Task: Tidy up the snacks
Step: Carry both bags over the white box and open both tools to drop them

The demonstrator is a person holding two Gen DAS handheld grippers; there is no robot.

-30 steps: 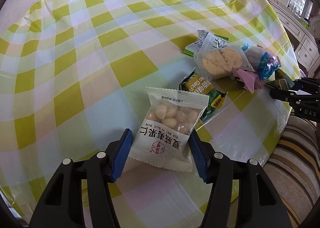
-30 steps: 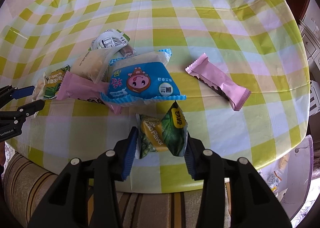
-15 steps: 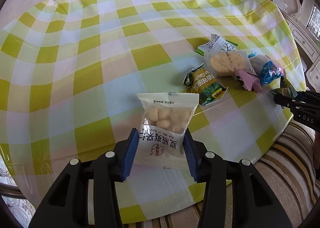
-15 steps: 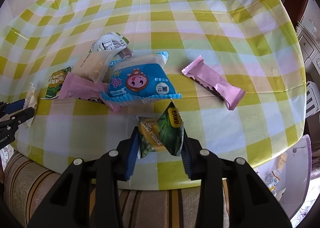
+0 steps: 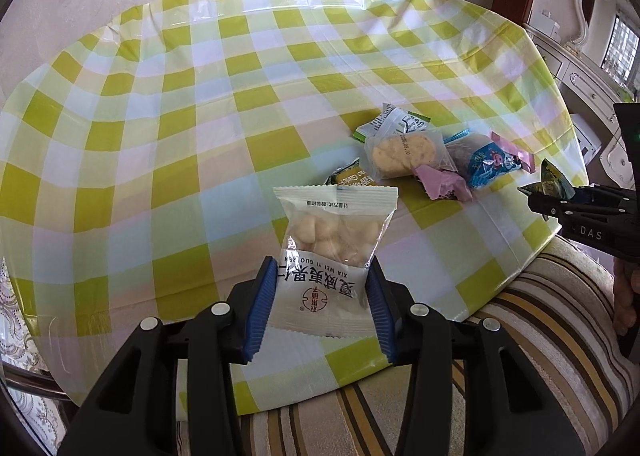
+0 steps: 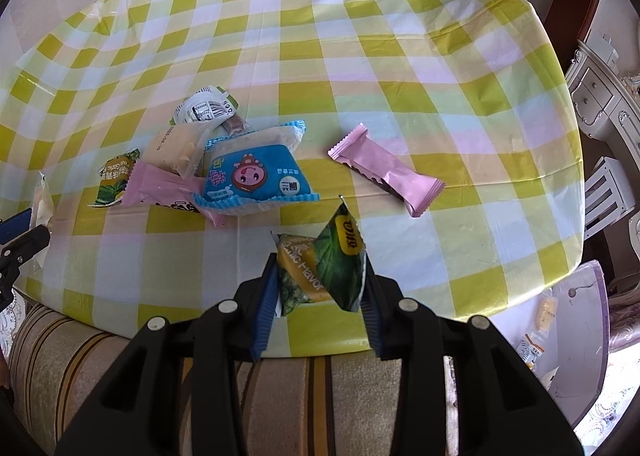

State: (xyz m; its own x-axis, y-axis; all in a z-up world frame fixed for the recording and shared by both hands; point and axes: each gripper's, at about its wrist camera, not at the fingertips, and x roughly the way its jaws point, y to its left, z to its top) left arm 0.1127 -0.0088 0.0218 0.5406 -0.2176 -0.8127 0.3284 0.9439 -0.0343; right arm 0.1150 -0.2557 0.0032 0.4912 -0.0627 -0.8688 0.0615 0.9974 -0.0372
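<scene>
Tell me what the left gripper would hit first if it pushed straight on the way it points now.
Probably the checked yellow tablecloth. The left gripper, shut on the white packet of pale round nuts, points steeply down at it. A green-and-yellow garlic snack packet lies just beyond; depth is unclear.

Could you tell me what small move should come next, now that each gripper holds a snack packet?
Probably carry the white nut packet toward bare checked tablecloth left of the pile and set it down there. The left gripper is shut on it and the right gripper on the green garlic packet, while the pile is crowded.
</scene>
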